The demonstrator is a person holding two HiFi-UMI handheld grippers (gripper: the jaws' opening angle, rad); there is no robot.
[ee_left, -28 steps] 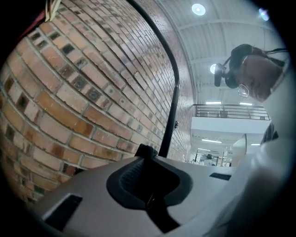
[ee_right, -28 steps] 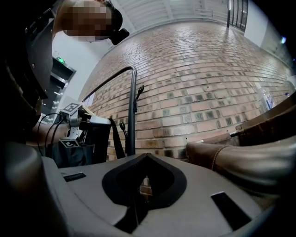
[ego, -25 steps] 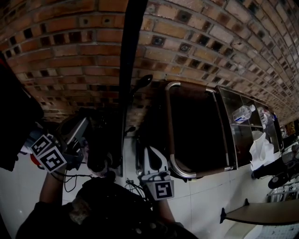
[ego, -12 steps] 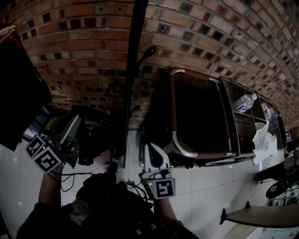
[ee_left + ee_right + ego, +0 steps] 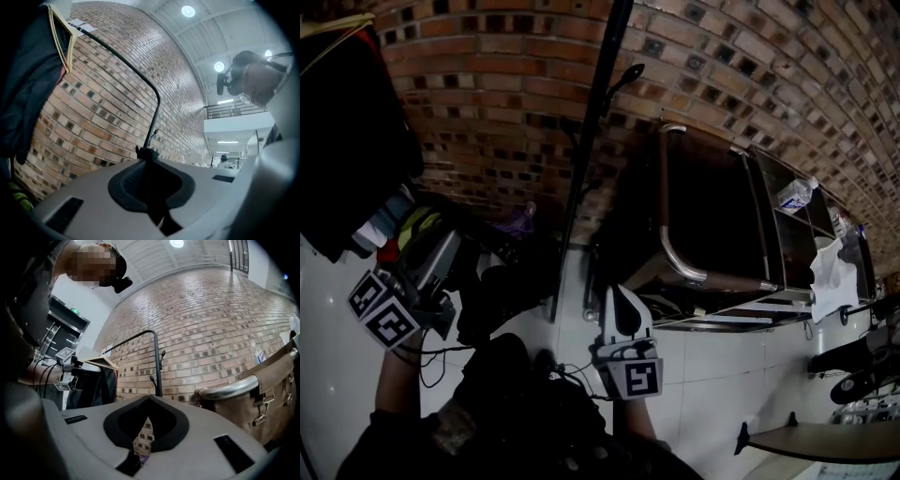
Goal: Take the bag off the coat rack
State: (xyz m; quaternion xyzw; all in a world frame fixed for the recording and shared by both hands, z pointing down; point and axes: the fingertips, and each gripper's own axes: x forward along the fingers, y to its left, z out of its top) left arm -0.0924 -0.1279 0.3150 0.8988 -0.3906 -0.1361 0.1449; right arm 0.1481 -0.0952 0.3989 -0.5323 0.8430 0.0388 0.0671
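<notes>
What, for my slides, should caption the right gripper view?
Shut, empty right gripper faces a coat rack pole, brick wall behind, brown buckled bag at right.

Coat rack pole (image 5: 592,141) stands dead centre, brick wall (image 5: 487,84) right behind it. Left of the pole, a garment (image 5: 347,122) hangs on a hanger (image 5: 61,42). Right of the pole sits the bag (image 5: 712,216), and beyond it a shelf unit (image 5: 767,225) carries a bottle (image 5: 794,194). Left gripper (image 5: 146,153) is low left under the garment, right gripper (image 5: 617,292) low centre, just right of the pole.
</notes>
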